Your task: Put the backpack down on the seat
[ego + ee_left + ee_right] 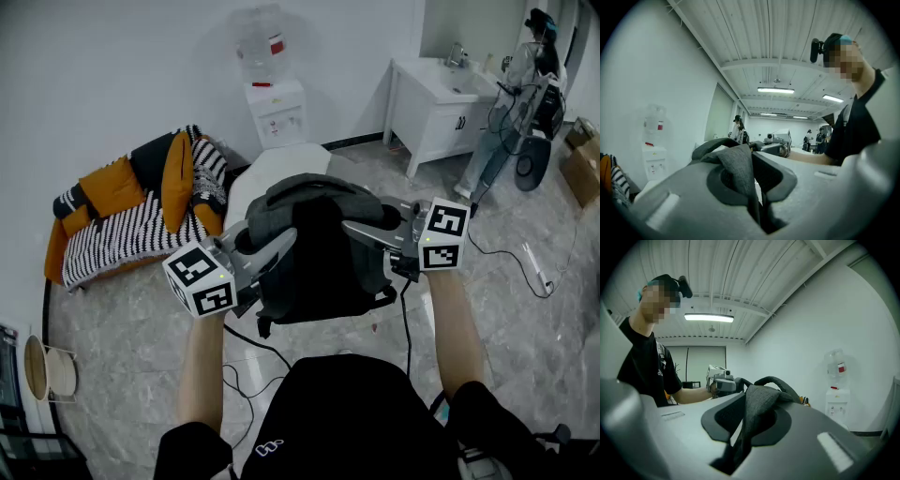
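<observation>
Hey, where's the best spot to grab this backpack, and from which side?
Pinch the grey top fabric of the backpack, beside the carry handle, one pair of tongs from each side, level. The left tongs and right tongs grip there now, and it hangs upright.

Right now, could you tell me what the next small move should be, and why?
Probably ease the backpack forward and down onto the white seat. The left gripper and right gripper are shut on its grey fabric, and it hangs in the air with the seat just beyond.
</observation>
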Available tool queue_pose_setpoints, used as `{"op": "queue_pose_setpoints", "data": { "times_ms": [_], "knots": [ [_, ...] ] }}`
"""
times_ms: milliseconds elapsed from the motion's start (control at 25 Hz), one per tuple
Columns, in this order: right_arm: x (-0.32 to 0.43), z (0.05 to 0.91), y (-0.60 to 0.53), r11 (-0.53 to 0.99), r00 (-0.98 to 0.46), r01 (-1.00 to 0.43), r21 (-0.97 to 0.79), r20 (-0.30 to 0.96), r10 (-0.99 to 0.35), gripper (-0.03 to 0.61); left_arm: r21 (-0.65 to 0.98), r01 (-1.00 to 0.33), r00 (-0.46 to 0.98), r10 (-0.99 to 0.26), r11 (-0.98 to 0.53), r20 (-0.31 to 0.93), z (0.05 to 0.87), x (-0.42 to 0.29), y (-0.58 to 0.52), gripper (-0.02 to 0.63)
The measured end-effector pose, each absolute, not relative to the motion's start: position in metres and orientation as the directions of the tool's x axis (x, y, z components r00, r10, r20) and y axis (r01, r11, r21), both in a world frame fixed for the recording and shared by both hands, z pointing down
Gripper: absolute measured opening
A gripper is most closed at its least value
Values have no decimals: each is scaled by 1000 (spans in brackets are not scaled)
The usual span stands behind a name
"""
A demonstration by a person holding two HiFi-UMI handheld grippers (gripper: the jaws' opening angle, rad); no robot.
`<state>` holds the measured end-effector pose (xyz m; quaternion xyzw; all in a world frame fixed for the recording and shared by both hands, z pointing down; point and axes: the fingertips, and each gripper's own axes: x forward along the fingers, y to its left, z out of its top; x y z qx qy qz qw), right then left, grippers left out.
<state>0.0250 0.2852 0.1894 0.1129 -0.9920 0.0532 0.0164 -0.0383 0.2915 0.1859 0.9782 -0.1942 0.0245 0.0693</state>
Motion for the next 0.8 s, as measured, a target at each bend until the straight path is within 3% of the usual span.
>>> {"op": "queue_pose_setpoints", "data": {
  "times_ms": [800],
  "knots": [
    [27,192,280,971,-981,-196,-137,22,-195,40,133,-399,917,-392,-907,77,189,-38,285,28]
  ]
}}
